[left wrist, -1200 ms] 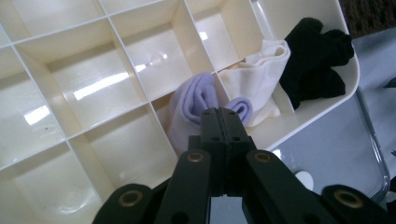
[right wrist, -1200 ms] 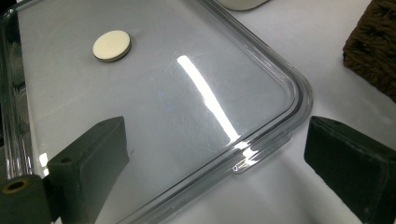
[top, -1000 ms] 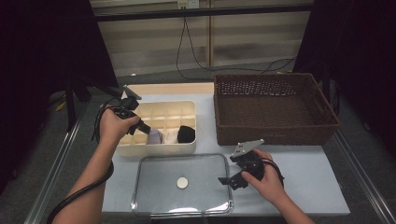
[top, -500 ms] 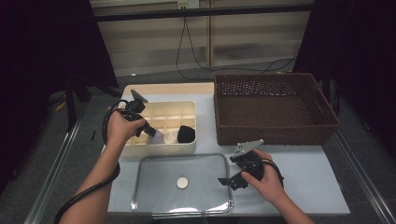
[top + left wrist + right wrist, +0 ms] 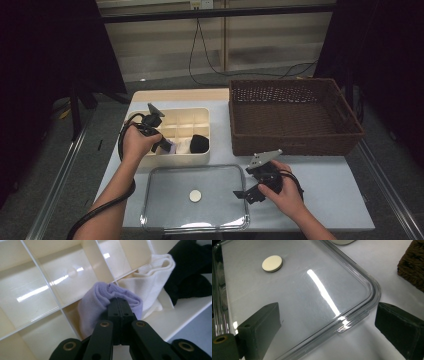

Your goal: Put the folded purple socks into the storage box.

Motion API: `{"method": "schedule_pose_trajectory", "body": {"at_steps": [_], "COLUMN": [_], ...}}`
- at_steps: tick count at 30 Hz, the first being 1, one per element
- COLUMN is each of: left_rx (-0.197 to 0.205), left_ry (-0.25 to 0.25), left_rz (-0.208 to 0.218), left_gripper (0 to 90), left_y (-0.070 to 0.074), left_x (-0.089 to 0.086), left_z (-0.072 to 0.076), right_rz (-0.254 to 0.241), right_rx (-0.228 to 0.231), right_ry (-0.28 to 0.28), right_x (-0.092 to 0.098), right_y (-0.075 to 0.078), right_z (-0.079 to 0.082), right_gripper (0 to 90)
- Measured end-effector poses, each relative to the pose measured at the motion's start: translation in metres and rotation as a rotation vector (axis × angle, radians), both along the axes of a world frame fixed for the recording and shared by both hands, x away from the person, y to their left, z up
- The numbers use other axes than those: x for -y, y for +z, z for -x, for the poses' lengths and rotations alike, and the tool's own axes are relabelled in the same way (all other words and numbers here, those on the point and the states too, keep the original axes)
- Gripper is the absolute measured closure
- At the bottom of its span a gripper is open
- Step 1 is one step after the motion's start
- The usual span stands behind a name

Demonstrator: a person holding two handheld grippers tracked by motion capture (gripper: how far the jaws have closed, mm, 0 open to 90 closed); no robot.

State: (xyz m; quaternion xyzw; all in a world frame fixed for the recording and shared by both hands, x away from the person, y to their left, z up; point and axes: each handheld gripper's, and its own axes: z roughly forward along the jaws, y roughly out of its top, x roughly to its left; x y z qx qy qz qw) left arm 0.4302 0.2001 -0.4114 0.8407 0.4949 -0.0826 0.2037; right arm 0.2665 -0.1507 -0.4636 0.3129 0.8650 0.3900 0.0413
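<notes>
My left gripper (image 5: 167, 146) reaches into the cream divided box (image 5: 200, 117), and its jaws (image 5: 120, 307) are shut on a lilac sock (image 5: 100, 300). The sock hangs low over a divider in the front row. Beside it a folded white sock (image 5: 152, 282) lies in a compartment, with a black sock (image 5: 192, 272) further along. The black sock (image 5: 200, 143) sits at the box's front right. My right gripper (image 5: 245, 194) is open, and its jaws (image 5: 325, 322) straddle the rim of the clear lid (image 5: 299, 290) near a corner without touching it.
The clear lid (image 5: 165, 220) lies flat at the table's front and has a round cream knob (image 5: 195, 195) in its middle. A large brown wicker basket (image 5: 295, 115) stands at the back right. Cables trail behind the table.
My left hand has sunk and shifted right, toward the box's front row, with the lilac sock still in its jaws. The right hand has kept still.
</notes>
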Motion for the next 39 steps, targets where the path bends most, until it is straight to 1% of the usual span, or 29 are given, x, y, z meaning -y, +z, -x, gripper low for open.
{"method": "schedule_pose_trajectory", "body": {"at_steps": [4, 6, 8, 9, 11, 12, 14, 15, 17, 22, 23, 25, 26, 28, 30, 31, 32, 33, 35, 36, 37, 38, 39], "left_rx": [0.006, 0.010, 0.002, -0.002, -0.006, -0.008, -0.003, 0.002, -0.003, 0.007, -0.001, 0.007, 0.006, 0.003, 0.006, 0.008, 0.009, 0.020, 0.028, 0.032, 0.041, 0.048, 0.061], "left_ry": [0.000, -0.010, -0.004, -0.012, 0.004, 0.004, -0.003, 0.004, 0.003, 0.001, 0.004, 0.014, 0.008, 0.015, 0.016, 0.009, 0.010, 0.007, 0.002, -0.007, 0.010, 0.003, 0.012], "left_rz": [-0.009, -0.025, -0.032, -0.033, -0.019, -0.012, -0.006, -0.006, -0.004, -0.004, 0.001, 0.015, 0.022, 0.048, 0.058, 0.057, 0.071, 0.069, 0.076, 0.091, 0.106, 0.103, 0.115], "left_gripper": [90.0, 90.0, 90.0, 90.0, 90.0, 90.0, 90.0, 90.0, 90.0, 90.0, 90.0, 90.0, 90.0, 87.7, 84.8, 82.4, 81.8, 80.4, 78.7, 78.4, 77.6, 76.6, 75.1], "left_y": [-0.003, -0.005, -0.009, -0.012, -0.015, -0.015, -0.016, -0.016, -0.016, -0.016, -0.015, -0.015, -0.014, -0.012, -0.008, -0.005, -0.002, 0.001, 0.006, 0.008, 0.011, 0.013, 0.016], "left_x": [0.001, 0.002, 0.003, 0.002, 0.001, 0.000, -0.001, -0.001, -0.001, -0.002, -0.002, -0.003, -0.004, -0.007, -0.008, -0.010, -0.011, -0.012, -0.014, -0.016, -0.017, -0.019, -0.020], "left_z": [0.001, 0.001, 0.002, 0.001, 0.001, 0.001, 0.001, 0.002, 0.002, 0.003, 0.003, 0.004, 0.004, 0.005, 0.006, 0.006, 0.007, 0.007, 0.008, 0.009, 0.009, 0.010, 0.011], "right_rz": [0.002, 0.005, 0.005, 0.005, 0.011, 0.007, 0.000, 0.000, 0.002, 0.009, 0.010, 0.008, 0.007, 0.006, 0.007, 0.006, 0.006, 0.006, 0.006, 0.010, 0.009, 0.008, 0.007], "right_rx": [0.000, 0.001, 0.002, 0.003, 0.002, 0.002, 0.003, 0.002, 0.001, -0.001, 0.001, 0.003, 0.003, 0.001, 0.003, 0.001, 0.003, 0.004, -0.001, 0.002, 0.000, 0.002, 0.003], "right_ry": [-0.002, -0.003, -0.002, 0.000, -0.002, -0.002, 0.000, 0.000, 0.002, 0.004, 0.005, 0.002, 0.000, 0.000, 0.000, -0.001, -0.001, -0.002, 0.003, 0.002, 0.002, 0.002, 0.002], "right_x": [-0.001, -0.001, -0.001, -0.001, -0.001, -0.001, -0.001, -0.001, -0.001, -0.003, -0.003, -0.003, -0.002, -0.002, -0.001, -0.001, -0.001, -0.001, -0.002, -0.002, -0.002, -0.002, -0.002], "right_y": [0.000, 0.001, 0.001, 0.000, 0.001, 0.000, 0.000, 0.000, 0.000, 0.000, 0.000, 0.001, 0.001, 0.001, 0.000, 0.000, 0.000, 0.000, 0.000, 0.000, 0.000, 0.000, 0.001], "right_z": [0.000, 0.001, 0.001, 0.001, 0.001, 0.001, 0.000, 0.000, 0.000, 0.001, 0.001, 0.001, 0.001, 0.001, 0.000, 0.000, 0.000, 0.000, 0.000, 0.000, 0.000, 0.000, 0.000], "right_gripper": [6.0, 6.0, 6.0, 6.0, 6.0, 6.0, 6.0, 6.0, 6.0, 6.0, 6.0, 6.0, 6.0, 6.0, 6.0, 6.0, 6.0, 6.0, 6.0, 6.0, 6.0, 6.0, 6.0]}}
